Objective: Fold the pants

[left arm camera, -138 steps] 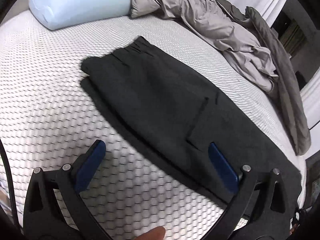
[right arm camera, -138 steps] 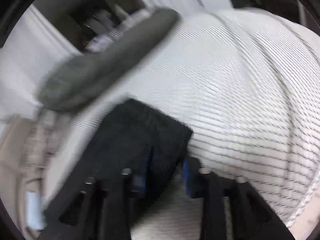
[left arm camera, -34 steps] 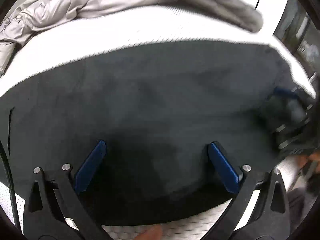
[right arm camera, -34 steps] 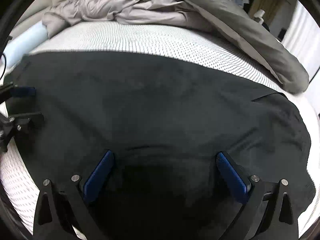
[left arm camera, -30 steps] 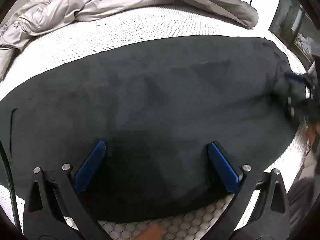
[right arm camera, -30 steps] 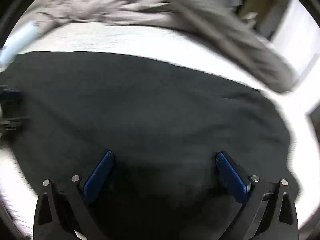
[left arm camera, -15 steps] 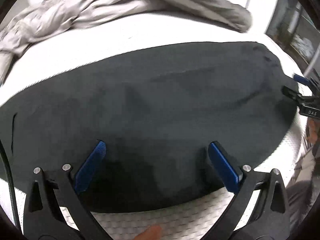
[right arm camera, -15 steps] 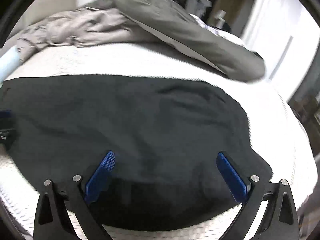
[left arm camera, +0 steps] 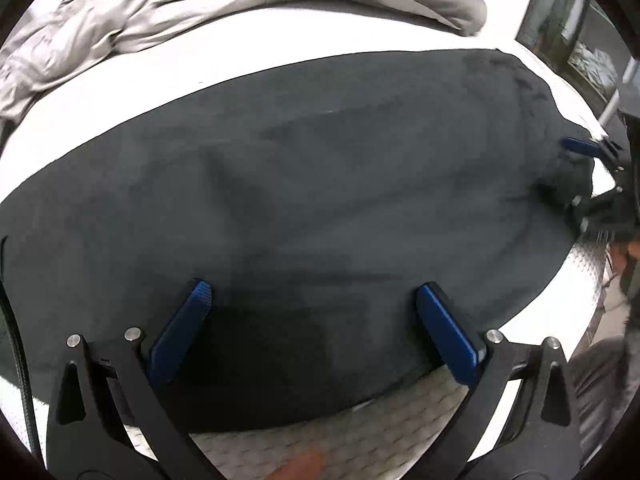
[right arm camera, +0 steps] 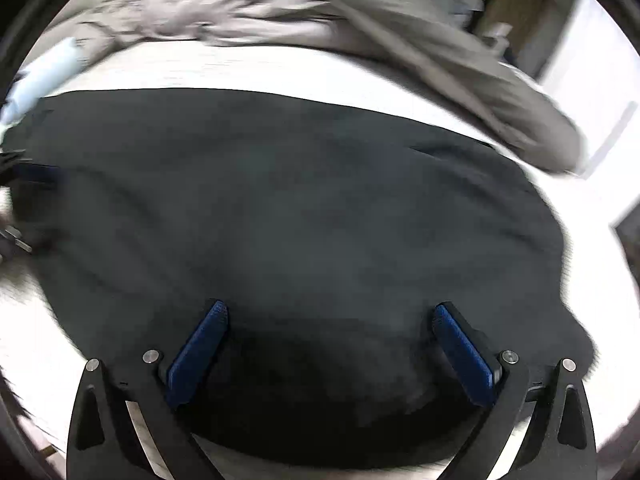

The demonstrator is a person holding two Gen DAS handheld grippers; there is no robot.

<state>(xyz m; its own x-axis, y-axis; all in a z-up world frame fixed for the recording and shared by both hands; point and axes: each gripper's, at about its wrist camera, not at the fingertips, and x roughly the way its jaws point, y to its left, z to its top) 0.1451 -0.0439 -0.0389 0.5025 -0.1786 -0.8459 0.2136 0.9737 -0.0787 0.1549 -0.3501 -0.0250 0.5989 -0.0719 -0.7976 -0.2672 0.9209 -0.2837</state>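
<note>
The dark grey pants (left arm camera: 320, 184) lie spread flat across the white mattress (left arm camera: 360, 440) and fill both wrist views (right arm camera: 304, 216). My left gripper (left arm camera: 310, 304) is open, its blue pads wide apart just above the near edge of the fabric. My right gripper (right arm camera: 330, 322) is open too, low over the near edge at the other end. The right gripper also shows at the right edge of the left wrist view (left arm camera: 588, 172). The left gripper's blue pad shows at the left edge of the right wrist view (right arm camera: 36, 172).
A crumpled grey duvet (left arm camera: 200, 12) lies along the far side of the bed and shows in the right wrist view (right arm camera: 360, 20). A pale blue pillow (right arm camera: 44, 76) lies at the far left. The mattress edge runs close below both grippers.
Both grippers stay open and have shifted slightly over the pants' near edge. The pants lie much as before; the right view is blurred by motion.
</note>
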